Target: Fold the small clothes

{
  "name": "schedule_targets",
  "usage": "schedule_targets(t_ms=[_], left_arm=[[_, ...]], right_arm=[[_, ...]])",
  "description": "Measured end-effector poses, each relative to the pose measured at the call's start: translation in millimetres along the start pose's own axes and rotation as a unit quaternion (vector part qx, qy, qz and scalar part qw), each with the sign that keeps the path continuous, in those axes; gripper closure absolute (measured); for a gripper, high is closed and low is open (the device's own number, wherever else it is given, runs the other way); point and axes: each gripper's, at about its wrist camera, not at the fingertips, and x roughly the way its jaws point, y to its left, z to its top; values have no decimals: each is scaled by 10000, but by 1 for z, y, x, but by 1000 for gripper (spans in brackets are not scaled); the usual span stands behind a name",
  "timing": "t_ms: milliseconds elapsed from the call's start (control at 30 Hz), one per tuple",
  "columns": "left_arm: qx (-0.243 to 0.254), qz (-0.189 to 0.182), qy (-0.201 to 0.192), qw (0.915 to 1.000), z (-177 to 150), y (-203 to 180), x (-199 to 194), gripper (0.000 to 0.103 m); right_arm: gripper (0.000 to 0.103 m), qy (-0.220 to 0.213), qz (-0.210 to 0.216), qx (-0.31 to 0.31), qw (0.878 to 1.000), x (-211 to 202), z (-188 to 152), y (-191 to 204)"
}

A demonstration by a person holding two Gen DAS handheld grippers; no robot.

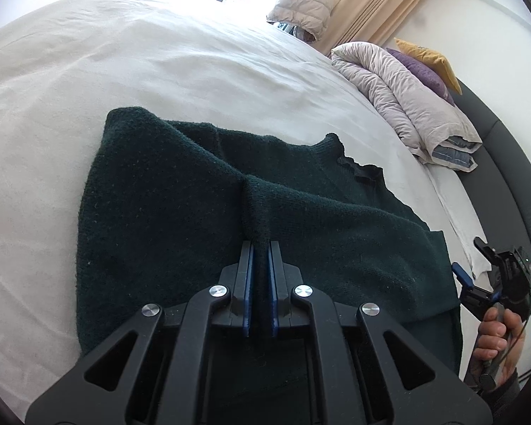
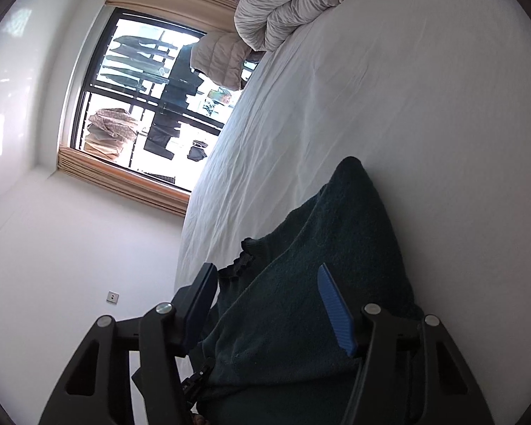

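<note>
We see the dark green sweater lying on the white bed. Our left claw is clamped on a raised fold of it, while our right claw stands open, gripping nothing.

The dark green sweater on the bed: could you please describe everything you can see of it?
The dark green sweater is a fuzzy knit with a frilled trim along one edge. It lies spread on the white bed sheet, partly folded over itself. The left gripper is shut on a pinched ridge of its fabric. The right gripper is open, with the knit seen between its fingers.
</note>
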Motion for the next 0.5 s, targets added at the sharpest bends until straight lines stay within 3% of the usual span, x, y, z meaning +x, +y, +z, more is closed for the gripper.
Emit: schedule_targets(t_ms=[133, 167, 333, 433, 500], left_arm=[[14, 9, -17, 10000, -1, 0, 0, 95], [21, 16, -13, 10000, -1, 0, 1, 95], [9, 17, -13, 10000, -2, 0, 0, 94], [6, 77, -19, 10000, -3, -1, -2, 94], [68, 156, -48, 9998, -5, -3, -2, 94]], right_arm=[[41, 219, -517, -38, 9984, 24, 8, -17], [49, 214, -561, -43, 9982, 26, 9, -22], [61, -70, -557, 264, 9981, 16, 25, -47], [57, -381, -968, 275, 9942, -3, 32, -49], [55, -530, -842, 229, 9948, -14, 34, -44]])
